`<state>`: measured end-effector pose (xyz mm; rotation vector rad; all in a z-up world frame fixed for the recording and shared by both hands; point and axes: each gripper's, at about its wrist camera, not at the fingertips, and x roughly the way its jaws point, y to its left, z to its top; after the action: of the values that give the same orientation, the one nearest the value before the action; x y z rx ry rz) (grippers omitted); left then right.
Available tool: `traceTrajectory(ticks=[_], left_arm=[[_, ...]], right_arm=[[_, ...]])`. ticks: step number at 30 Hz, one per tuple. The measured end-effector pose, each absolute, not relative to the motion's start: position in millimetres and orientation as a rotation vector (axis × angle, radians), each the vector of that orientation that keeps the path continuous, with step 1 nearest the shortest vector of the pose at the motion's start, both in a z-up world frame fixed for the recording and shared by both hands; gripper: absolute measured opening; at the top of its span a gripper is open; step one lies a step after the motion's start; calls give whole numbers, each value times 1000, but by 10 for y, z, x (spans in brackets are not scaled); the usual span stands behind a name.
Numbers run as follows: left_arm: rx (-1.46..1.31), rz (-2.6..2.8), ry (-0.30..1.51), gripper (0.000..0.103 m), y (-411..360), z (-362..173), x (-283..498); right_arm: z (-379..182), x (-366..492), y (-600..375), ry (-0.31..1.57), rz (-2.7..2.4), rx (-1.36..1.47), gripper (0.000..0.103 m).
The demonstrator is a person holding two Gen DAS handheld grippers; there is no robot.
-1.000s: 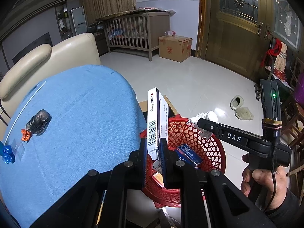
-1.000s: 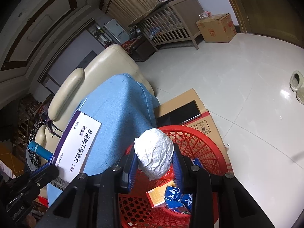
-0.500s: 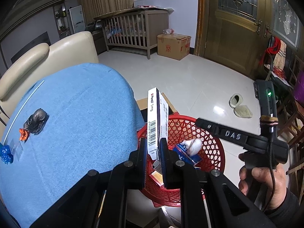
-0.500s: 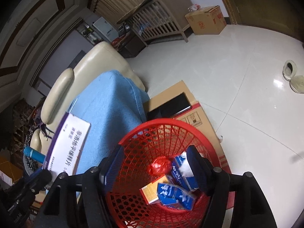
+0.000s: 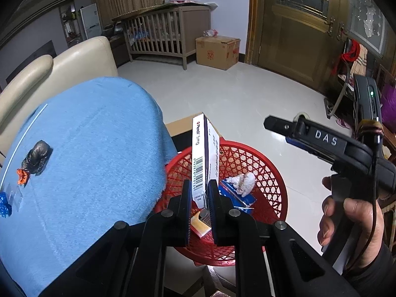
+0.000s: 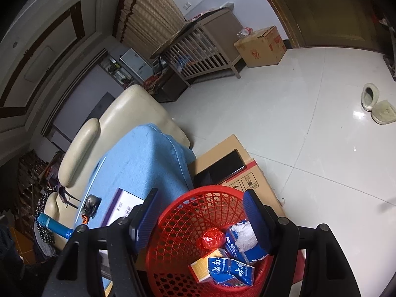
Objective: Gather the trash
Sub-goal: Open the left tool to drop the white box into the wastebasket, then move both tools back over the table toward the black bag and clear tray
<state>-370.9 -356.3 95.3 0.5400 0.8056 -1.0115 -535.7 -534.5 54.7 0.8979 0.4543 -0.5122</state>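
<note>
My left gripper (image 5: 200,194) is shut on a white medicine box (image 5: 203,158), held upright over the near rim of the red mesh basket (image 5: 262,158). My right gripper (image 6: 200,212) is open and empty above the basket (image 6: 173,225), and shows side-on in the left wrist view (image 5: 274,125). A white paper wad (image 6: 243,232) lies in the basket on blue packets (image 6: 230,271), beside a red wrapper (image 6: 211,238). The wad also shows in the left wrist view (image 5: 243,182). On the blue cloth (image 5: 81,153) lie a black crumpled wrapper (image 5: 37,157), an orange scrap (image 5: 22,174) and a blue wrapper (image 5: 3,204).
A cardboard box (image 6: 237,163) with a dark tablet on it stands behind the basket. A cream sofa (image 5: 57,74) backs the blue cloth. A crib (image 5: 168,33), another carton (image 5: 217,52) and slippers (image 6: 376,102) stand on the white tiled floor.
My right gripper opened and dropped the white paper wad into the basket, then drew up and back. My left gripper kept hold of the medicine box, almost unmoved.
</note>
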Motion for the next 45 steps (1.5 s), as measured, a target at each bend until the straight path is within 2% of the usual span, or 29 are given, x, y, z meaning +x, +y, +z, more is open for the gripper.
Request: traceTrajectory(ticks=[21,24,26,27,28,37,45], left_arm=[[631,-1088,892,14,-3714,650,-3888],[639,-1116,939,20,-3755,591,-3891],[637,-1134,989,44,-3780,526,-3879],[641,-1130,1003,70,-3790,493,-3880],[643,-1123,997,76,-3781,482,-3887],[596,-1050,946,76,-3470,622,-3618],[383,-879,937,75,-2681,861,-2987]], right_arm=[[545,-5395,-5370,429,-511,912,73],[554,-5390,-5366,428,-507,911,73],[560,-5377,-5364,429,-503,911,73],[564,-5379,-5360,429,-502,910,73],[568,-5377,-5357,428,-501,910,73],[597,-5393,-5374,427,-497,908,73],[660,-5165,-5208,458,-443,882,72]])
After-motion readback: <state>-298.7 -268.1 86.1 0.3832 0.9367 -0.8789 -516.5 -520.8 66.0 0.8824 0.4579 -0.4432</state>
